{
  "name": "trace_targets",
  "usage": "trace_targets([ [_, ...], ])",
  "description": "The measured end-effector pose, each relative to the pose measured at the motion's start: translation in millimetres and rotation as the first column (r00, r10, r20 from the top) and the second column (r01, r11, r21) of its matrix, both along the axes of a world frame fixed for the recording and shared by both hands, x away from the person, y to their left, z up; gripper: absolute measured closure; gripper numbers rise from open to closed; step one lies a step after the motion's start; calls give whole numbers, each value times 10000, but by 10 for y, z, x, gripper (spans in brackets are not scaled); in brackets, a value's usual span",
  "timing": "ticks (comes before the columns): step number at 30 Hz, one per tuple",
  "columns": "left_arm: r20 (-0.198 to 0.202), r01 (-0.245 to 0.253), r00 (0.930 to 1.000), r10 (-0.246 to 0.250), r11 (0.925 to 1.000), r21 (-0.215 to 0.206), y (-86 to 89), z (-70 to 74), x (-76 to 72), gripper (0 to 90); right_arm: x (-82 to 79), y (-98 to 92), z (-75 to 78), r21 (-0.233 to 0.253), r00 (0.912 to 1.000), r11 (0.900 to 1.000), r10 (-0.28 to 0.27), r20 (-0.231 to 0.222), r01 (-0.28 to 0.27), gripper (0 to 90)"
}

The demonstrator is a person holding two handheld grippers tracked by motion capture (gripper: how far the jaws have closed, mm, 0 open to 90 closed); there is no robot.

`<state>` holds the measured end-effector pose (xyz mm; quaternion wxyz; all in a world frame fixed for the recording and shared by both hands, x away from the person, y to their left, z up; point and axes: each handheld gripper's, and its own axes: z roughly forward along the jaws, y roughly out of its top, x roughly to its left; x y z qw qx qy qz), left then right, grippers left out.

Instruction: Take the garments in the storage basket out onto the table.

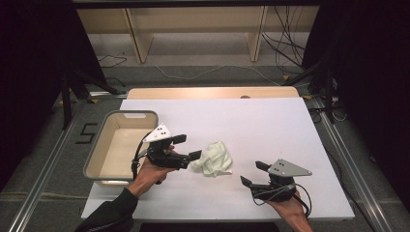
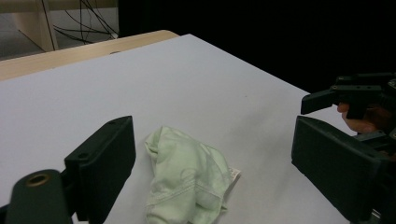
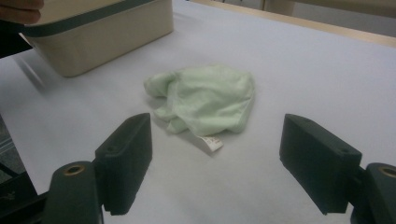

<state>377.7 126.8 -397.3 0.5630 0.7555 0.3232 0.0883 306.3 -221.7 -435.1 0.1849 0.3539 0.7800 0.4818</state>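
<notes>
cloth [image 3: 205, 100] tag [image 3: 212, 143] faces right tool [image 1: 251, 174], bin [image 1: 121, 145] behind.

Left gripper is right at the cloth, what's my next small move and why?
Probably ease the left gripper forward and down so its open jaws straddle the cloth's near edge, then close. The cloth lies crumpled and loose on the table, just ahead of those jaws; the right gripper is open and farther off.

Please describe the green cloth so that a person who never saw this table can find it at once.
On the white table, right of the beige bin, a crumpled pale green cloth lies between the left gripper and right gripper. It is the one soft thing, with a small white label.
</notes>
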Motion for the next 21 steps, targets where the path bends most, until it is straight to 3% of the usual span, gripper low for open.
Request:
trace_targets([
  [12,353,2,9994,-5,10000,84,78,-66,-209,127,5,-2,-4,55,9999,10000,10,-136,-10,260],
  [21,222,-159,9996,159,9999,-10,180,-155,-316,122,3,2,-6,60,9999,10000,54,-149,-53,259],
])
